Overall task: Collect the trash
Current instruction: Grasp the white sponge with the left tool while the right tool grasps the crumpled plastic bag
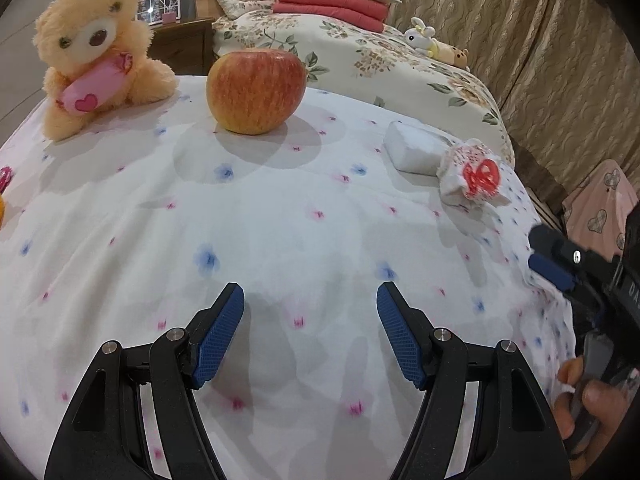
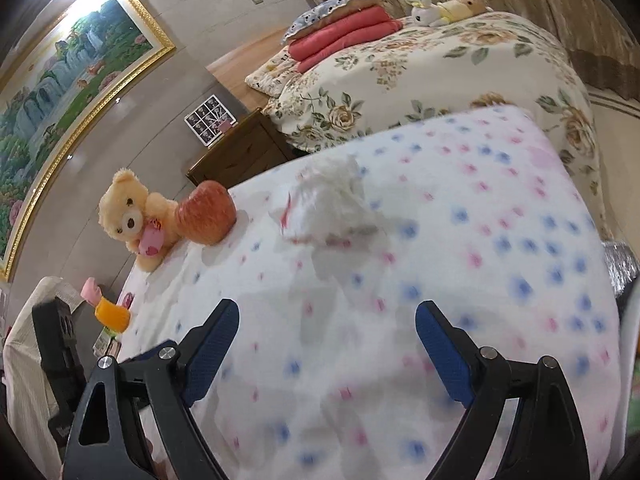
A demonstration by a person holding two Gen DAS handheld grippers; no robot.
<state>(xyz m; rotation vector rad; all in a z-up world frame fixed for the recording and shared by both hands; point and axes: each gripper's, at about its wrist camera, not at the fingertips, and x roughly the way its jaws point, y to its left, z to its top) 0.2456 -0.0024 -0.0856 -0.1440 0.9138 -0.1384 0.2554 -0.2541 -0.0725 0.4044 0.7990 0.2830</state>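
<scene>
My left claw (image 1: 310,296) gaping, nothing between pads, over flower-print sheet (image 1: 280,240). My right claw (image 2: 327,314) likewise wide, empty. Crumpled red-printed wrapper (image 1: 476,176) ahead-right of left claw, touching white tissue wad (image 1: 414,148). Apple (image 1: 256,90) further back, teddy bear (image 1: 96,44) to its left. Floral bed (image 1: 400,60) behind.

Crumpled white wrapper (image 1: 474,178) with red print lying at 2 o'clock, touching plain white wad (image 1: 414,148), both resting on flowered sheet (image 1: 280,240)
</scene>
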